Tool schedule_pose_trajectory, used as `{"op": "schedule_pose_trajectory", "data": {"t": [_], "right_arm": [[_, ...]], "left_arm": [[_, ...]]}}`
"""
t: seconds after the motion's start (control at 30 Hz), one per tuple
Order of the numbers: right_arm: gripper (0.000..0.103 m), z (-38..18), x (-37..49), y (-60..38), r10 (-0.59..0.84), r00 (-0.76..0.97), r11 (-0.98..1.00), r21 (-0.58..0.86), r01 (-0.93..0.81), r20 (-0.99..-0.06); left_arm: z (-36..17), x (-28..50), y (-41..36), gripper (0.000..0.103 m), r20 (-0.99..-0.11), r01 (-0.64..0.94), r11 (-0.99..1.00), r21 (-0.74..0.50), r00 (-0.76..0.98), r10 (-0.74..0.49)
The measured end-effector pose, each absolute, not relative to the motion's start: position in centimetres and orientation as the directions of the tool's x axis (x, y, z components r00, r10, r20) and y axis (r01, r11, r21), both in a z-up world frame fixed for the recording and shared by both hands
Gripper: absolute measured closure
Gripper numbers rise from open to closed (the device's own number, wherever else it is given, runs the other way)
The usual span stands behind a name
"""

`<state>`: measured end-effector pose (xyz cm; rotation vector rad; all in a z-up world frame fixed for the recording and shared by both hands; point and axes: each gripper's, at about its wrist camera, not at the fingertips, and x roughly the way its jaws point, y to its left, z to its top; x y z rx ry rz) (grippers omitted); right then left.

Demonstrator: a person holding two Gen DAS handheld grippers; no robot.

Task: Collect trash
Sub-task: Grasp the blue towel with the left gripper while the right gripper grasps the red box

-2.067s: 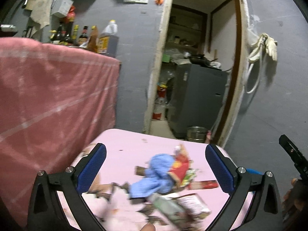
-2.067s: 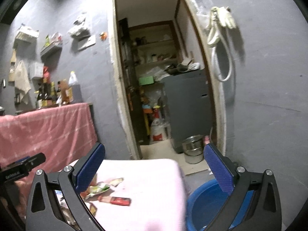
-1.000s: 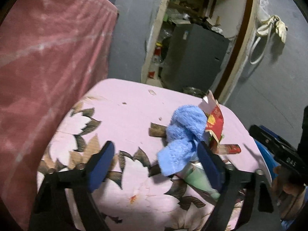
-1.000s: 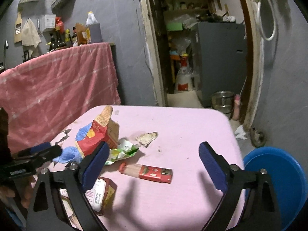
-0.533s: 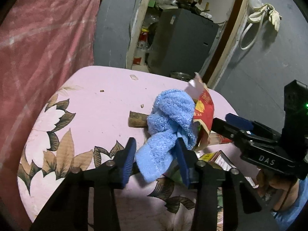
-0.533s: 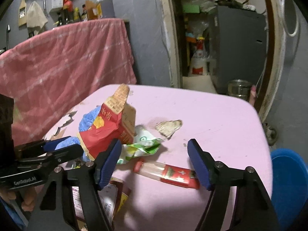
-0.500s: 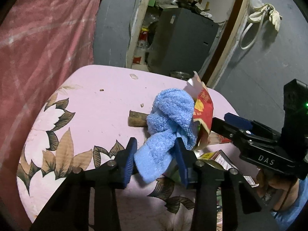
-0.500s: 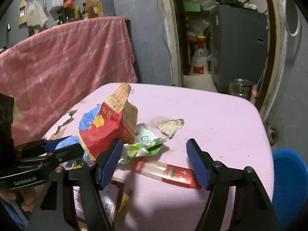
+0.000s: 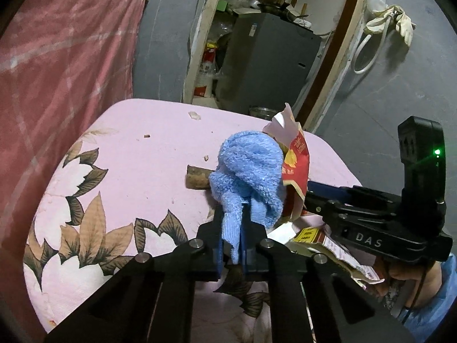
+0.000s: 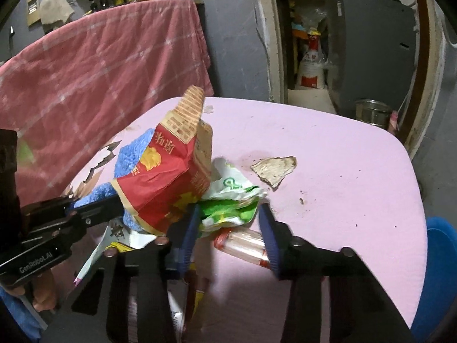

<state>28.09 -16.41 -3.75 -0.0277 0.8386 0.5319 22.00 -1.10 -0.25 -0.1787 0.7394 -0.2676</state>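
My left gripper is shut on a blue towel that bunches up on the pink table. A red snack carton leans against the towel. My right gripper is partly closed around a green and white wrapper, with a red-capped clear tube just under it; the pads flank the wrapper without a clear squeeze. The right gripper also shows at the right of the left wrist view.
A torn brown scrap and crumbs lie on the table. A brown piece lies behind the towel. Flat packets lie near me. A blue bin stands on the floor at right. A pink blanket hangs at left.
My left gripper closed fully on the blue towel. My right gripper moved down and in, narrowing around the green wrapper.
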Motion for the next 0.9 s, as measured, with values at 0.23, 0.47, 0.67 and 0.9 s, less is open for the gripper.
{"op": "schedule_pose_trajectory", "data": {"t": [0.23, 0.47, 0.67, 0.9], "right_arm": [[0.096, -3.4, 27.6, -15.9, 0.425, 0.574, 0.873, 0.150, -0.464, -0.700], [0.098, -2.7, 26.9, -16.3, 0.420, 0.629, 0.883, 0.134, -0.450, -0.654], [0.099, -1.7, 26.5, -17.1, 0.409, 0.675, 0.893, 0.119, -0.433, -0.614], [0.099, -0.3, 25.9, -18.8, 0.378, 0.737, 0.915, 0.104, -0.390, -0.561]], "left_arm": [[0.6, 20.9, -1.2, 0.099, -0.592, 0.154, 0.960, -0.234, 0.761, -0.266], [1.6, 19.7, -0.7, 0.099, -0.546, 0.137, 0.966, -0.220, 0.803, -0.239], [1.9, 19.0, -0.7, 0.099, -0.522, 0.124, 0.966, -0.228, 0.822, -0.229], [2.9, 18.1, -0.7, 0.099, -0.474, 0.105, 0.969, -0.224, 0.857, -0.203]]}}
